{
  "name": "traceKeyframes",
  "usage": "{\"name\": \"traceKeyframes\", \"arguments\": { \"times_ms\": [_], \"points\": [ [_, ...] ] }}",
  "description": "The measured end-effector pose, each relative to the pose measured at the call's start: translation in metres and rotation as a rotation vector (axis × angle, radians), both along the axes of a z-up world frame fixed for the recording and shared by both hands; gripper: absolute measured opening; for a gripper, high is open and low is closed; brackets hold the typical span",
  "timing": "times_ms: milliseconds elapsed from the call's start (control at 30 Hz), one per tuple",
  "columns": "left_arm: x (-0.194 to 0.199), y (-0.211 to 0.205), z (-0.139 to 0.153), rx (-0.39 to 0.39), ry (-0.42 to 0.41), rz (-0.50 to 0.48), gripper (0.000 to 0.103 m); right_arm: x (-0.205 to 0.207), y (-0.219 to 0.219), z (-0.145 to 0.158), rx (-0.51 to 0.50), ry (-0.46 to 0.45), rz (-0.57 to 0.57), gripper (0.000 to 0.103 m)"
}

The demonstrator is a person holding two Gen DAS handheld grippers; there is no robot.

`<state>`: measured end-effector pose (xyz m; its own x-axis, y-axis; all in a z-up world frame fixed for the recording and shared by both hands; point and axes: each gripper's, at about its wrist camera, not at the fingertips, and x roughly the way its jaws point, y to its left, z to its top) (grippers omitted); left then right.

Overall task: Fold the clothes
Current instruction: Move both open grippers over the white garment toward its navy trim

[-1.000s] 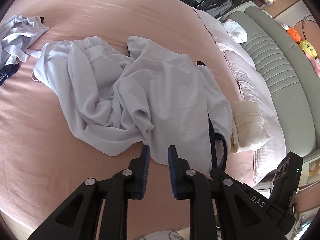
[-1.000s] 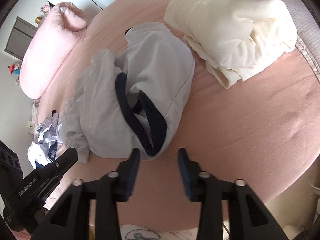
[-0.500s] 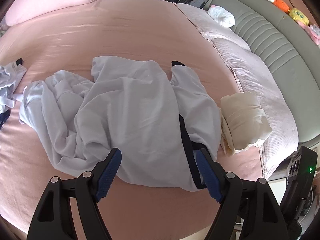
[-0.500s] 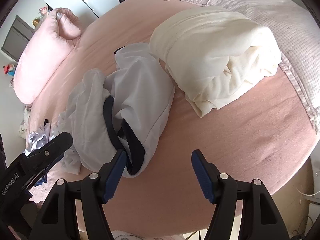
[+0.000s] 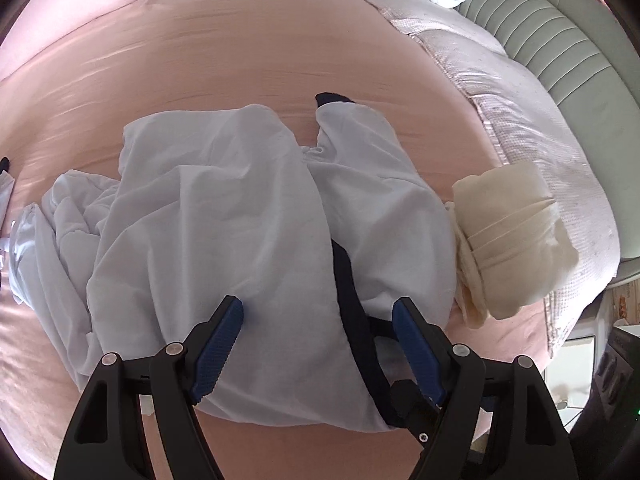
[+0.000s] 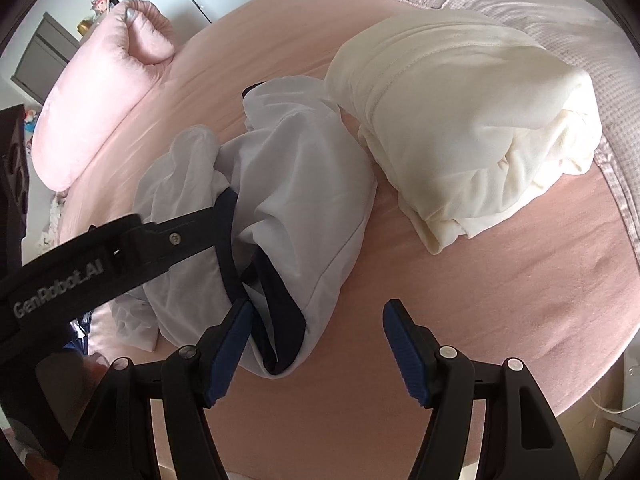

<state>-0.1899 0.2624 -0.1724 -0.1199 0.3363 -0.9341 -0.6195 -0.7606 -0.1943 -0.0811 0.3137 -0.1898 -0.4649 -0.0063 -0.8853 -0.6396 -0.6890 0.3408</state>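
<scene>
A crumpled pale grey garment [image 5: 248, 224] with a navy band [image 5: 348, 280] lies on the pink bed sheet [image 5: 240, 48]. My left gripper [image 5: 320, 340] is open wide just above the garment's near edge. Cloth and band lie under the gap, and the pads do not press on them. In the right wrist view the same garment [image 6: 308, 184] shows its navy band [image 6: 280, 308] by my right gripper's left fingertip. The right gripper [image 6: 318, 344] stands open over the garment's near end and bare sheet. The left gripper's black body [image 6: 120, 248] reaches in from the left over the band.
A folded cream garment [image 5: 512, 240] [image 6: 460, 120] sits right beside the grey one. A quilted pink blanket [image 5: 520, 112] and a grey-green padded headboard [image 5: 540, 32] lie beyond it. A pink pillow [image 6: 100, 100] is at the far left. More clothes [image 5: 6, 184] are at the left edge.
The left gripper went from nearly shut to wide open and slid right along the garment toward the navy band. The right gripper opened a little wider and stayed about where it was.
</scene>
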Motion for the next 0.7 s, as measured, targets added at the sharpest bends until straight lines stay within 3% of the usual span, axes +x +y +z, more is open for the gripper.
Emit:
{"name": "traceKeyframes", "arguments": {
  "times_ms": [267, 500, 700],
  "points": [
    [-0.006, 0.019, -0.013, -0.113, 0.060, -0.013, 0.076, 0.002, 0.011, -0.013, 0.000, -0.018, -0.031, 0.067],
    [-0.010, 0.020, -0.014, -0.165, 0.113, 0.024, 0.076, 0.001, 0.016, -0.014, 0.041, -0.024, -0.041, 0.067],
    [-0.015, -0.005, -0.014, -0.123, 0.080, 0.130, 0.076, 0.019, 0.020, -0.015, 0.039, 0.008, -0.120, 0.067]
  ]
}}
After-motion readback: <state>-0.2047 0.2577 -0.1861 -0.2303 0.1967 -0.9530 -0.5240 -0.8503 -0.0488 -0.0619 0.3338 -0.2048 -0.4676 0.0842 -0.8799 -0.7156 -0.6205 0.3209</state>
